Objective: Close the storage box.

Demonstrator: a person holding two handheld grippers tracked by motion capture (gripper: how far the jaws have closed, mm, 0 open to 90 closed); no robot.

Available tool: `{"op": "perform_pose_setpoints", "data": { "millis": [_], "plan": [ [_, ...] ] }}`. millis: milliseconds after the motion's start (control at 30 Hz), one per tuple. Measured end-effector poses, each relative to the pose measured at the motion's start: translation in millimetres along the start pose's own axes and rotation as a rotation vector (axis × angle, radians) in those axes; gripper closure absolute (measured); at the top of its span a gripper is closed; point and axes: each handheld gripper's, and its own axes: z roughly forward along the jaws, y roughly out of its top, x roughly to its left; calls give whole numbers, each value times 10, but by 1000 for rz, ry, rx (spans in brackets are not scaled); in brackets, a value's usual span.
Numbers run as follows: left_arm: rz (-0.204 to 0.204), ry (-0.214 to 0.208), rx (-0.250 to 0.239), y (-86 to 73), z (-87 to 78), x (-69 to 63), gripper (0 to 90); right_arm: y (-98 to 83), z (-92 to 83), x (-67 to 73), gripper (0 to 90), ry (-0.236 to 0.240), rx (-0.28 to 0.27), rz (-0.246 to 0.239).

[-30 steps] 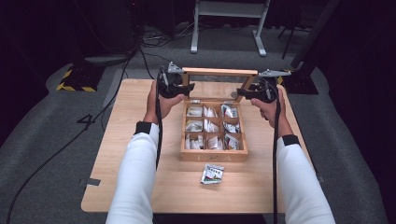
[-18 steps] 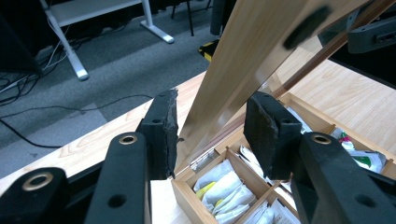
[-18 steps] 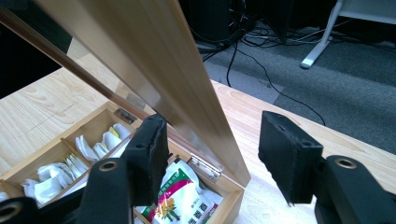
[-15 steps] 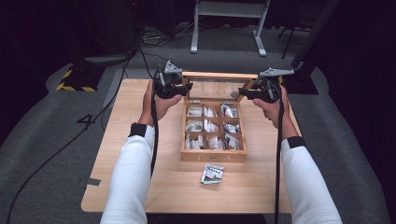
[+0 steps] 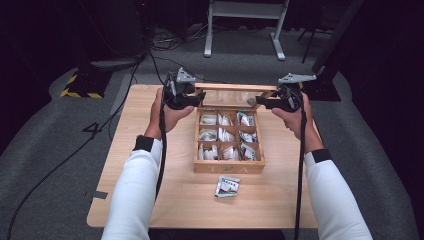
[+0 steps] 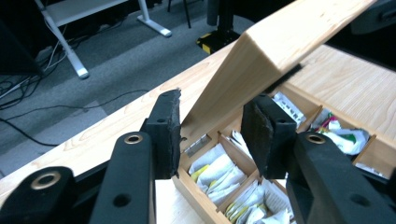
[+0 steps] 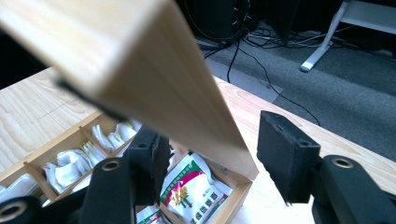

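Observation:
A wooden box with several compartments of tea packets stands on the table. Its hinged lid is raised at a slant over the back row. My left gripper is at the lid's left end and my right gripper at its right end. In the left gripper view, the open left gripper has the lid's corner between its jaws. In the right gripper view, the right gripper straddles the lid's edge, its right jaw apart from the wood. Packets lie below.
One loose tea packet lies on the light wooden table just in front of the box. Cables trail from both grippers along the forearms. Dark floor, a white stand and more cables lie beyond the far edge.
In the high view the lid's top edge has moved slightly lower, toward the person. Both hands stay at the lid's ends and have shifted a little with it.

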Motion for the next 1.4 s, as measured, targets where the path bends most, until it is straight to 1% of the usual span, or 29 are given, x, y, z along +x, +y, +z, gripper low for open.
{"op": "perform_pose_setpoints", "data": {
  "millis": [33, 67, 100, 167, 200, 233, 300, 433, 533, 567, 633, 667, 800, 833, 867, 933, 1000, 1033, 1100, 1167, 1233, 1267, 1333, 1400],
  "plan": [
    [4, 0, 6, -7, 2, -22, 558, 0, -19, 32, 447, 13, -5, -10],
    [5, 3, 5, -14, 1, -35, 557, 0, -25, 49, 448, 14, -1, -11],
    [14, 9, 11, -24, -2, -46, 558, 1, -31, 65, 452, 12, 4, -19],
    [29, 11, 33, -49, -2, -79, 557, 4, -45, 102, 456, 23, 15, -35],
    [30, 10, 39, -60, -4, -92, 557, 4, -45, 102, 456, 23, 15, -35],
    [34, 6, 35, -75, -20, -105, 554, 2, -58, 142, 456, 21, 24, -54],
    [35, 4, 38, -82, -23, -116, 548, -11, -71, 163, 456, 20, 35, -62],
    [49, 8, 33, -107, -17, -183, 527, -45, -92, 186, 452, 28, 40, -68],
    [58, 13, 23, -115, -25, -227, 520, -58, -100, 198, 441, 22, 40, -71],
    [64, 7, 28, -120, -31, -239, 513, -72, -111, 212, 430, 22, 39, -69],
    [64, 4, 27, -126, -36, -242, 508, -88, -127, 226, 423, 22, 40, -72],
    [55, 1, 26, -136, -37, -250, 508, -88, -127, 226, 423, 22, 40, -72],
    [49, -6, 32, -161, -54, -266, 445, -132, -161, 245, 386, 26, 41, -79],
    [58, -4, 35, -167, -59, -274, 438, -141, -167, 253, 380, 20, 43, -79],
    [59, 1, 30, -177, -66, -288, 437, -151, -175, 258, 376, 15, 40, -87],
    [58, 1, 25, -192, -88, -299, 428, -169, -196, 268, 373, 12, 36, -85],
    [75, 19, 24, -208, -117, -326, 415, -184, -221, 275, 369, 10, 32, -84],
    [75, 19, 24, -208, -117, -326, 407, -188, -234, 278, 370, 11, 31, -89],
    [89, 29, 28, -218, -132, -339, 401, -193, -244, 283, 373, 7, 32, -94],
    [96, 33, 35, -243, -144, -357, 387, -217, -258, 305, 374, 3, 42, -107],
    [96, 31, 36, -257, -149, -360, 383, -226, -262, 315, 374, -1, 45, -109],
    [101, 29, 39, -273, -150, -360, 374, -247, -270, 325, 369, 4, 47, -116],
    [100, 31, 39, -284, -149, -365, 374, -254, -273, 329, 367, 7, 48, -115],
    [100, 22, 42, -307, -148, -367, 372, -274, -284, 339, 361, 13, 51, -122]
  ]
}}
